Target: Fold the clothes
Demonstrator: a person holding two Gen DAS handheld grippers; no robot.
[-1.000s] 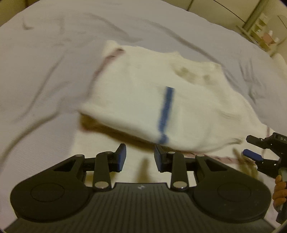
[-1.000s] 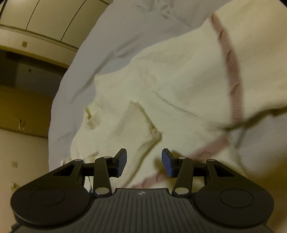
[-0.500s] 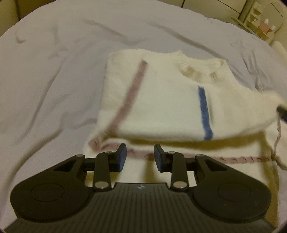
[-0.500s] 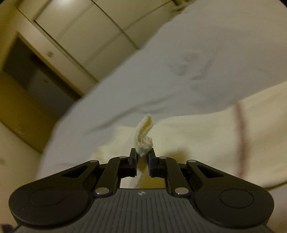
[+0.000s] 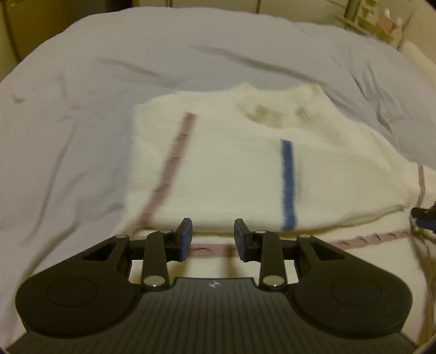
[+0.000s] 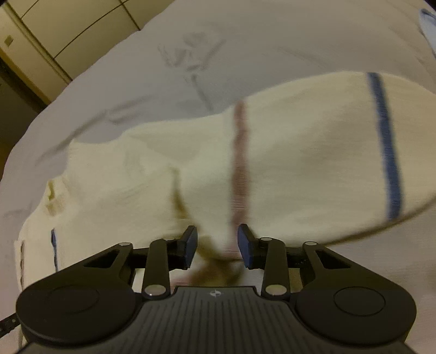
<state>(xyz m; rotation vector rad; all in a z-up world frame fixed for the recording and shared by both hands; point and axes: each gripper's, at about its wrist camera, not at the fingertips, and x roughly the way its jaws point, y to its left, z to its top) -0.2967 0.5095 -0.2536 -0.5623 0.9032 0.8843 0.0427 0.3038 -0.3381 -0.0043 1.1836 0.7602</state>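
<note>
A cream knit sweater (image 5: 239, 168) with a mauve stripe and a blue stripe lies folded on the bed, collar at the far side. My left gripper (image 5: 213, 237) is open and empty, hovering just above the sweater's near folded edge. In the right wrist view the sweater (image 6: 286, 168) fills the middle, with a sleeve part draped across. My right gripper (image 6: 217, 245) is open, its jaws either side of a hanging fold of cream cloth. The right gripper's tip also shows at the right edge of the left wrist view (image 5: 425, 217).
The sweater rests on a wrinkled pale lilac bedsheet (image 5: 95, 95) that spreads all around it. Shelves (image 5: 381, 19) stand beyond the bed's far right. Cupboard doors (image 6: 54, 35) stand past the bed's edge in the right wrist view.
The sweater's upper half was folded over and has settled flat. My right gripper was shut on a bit of cream cloth half a second ago and now stands open. The left gripper stayed open.
</note>
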